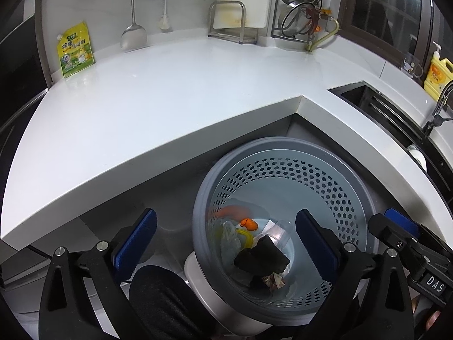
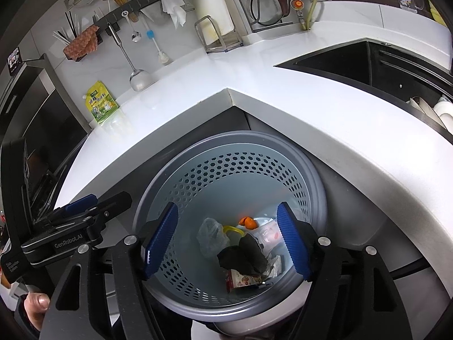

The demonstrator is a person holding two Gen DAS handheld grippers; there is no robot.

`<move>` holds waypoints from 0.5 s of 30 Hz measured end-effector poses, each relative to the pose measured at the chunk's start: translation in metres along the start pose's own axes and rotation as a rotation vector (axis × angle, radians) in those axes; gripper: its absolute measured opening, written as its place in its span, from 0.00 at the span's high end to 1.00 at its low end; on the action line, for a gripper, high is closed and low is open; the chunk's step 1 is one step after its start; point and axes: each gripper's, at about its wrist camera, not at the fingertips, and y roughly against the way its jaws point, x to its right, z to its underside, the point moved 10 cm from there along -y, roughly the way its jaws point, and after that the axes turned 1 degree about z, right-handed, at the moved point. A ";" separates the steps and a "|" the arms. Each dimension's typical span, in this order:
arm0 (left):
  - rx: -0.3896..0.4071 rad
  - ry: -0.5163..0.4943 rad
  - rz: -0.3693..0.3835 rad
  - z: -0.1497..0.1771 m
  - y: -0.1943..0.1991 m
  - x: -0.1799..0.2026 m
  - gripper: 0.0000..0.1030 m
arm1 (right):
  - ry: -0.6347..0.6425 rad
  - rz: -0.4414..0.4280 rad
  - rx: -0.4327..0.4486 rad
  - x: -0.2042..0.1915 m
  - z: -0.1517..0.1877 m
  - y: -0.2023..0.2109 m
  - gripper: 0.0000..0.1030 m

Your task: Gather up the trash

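A grey perforated trash bin [image 1: 283, 153] stands on the floor under the counter corner; it also shows in the right wrist view [image 2: 232, 147]. Inside lie a black crumpled piece [image 1: 260, 260] [image 2: 243, 252], an orange peel [image 1: 249, 223] [image 2: 247, 221], a clear plastic cup [image 1: 279, 233] [image 2: 267, 233], a clear bag [image 2: 209, 233] and a printed wrapper [image 2: 243, 279]. My left gripper [image 1: 226, 240] is open and empty above the bin's left rim. My right gripper [image 2: 226, 238] is open and empty directly over the bin.
The white L-shaped counter [image 1: 170, 90] [image 2: 311, 90] carries a yellow-green pouch [image 1: 75, 49] at the back left, a cutting board rack [image 1: 240, 8] and a dish rack [image 1: 305, 5]. A dark sink [image 2: 368, 62] lies right. A yellow soap bottle [image 1: 437, 73] stands far right.
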 end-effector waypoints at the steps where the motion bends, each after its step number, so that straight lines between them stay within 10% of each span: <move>1: 0.000 0.000 -0.001 0.000 0.000 0.000 0.06 | 0.001 0.003 0.001 0.000 0.000 0.000 0.32; 15: -0.007 -0.003 -0.042 0.001 0.001 -0.005 0.06 | 0.012 0.040 0.008 -0.002 -0.002 0.003 0.31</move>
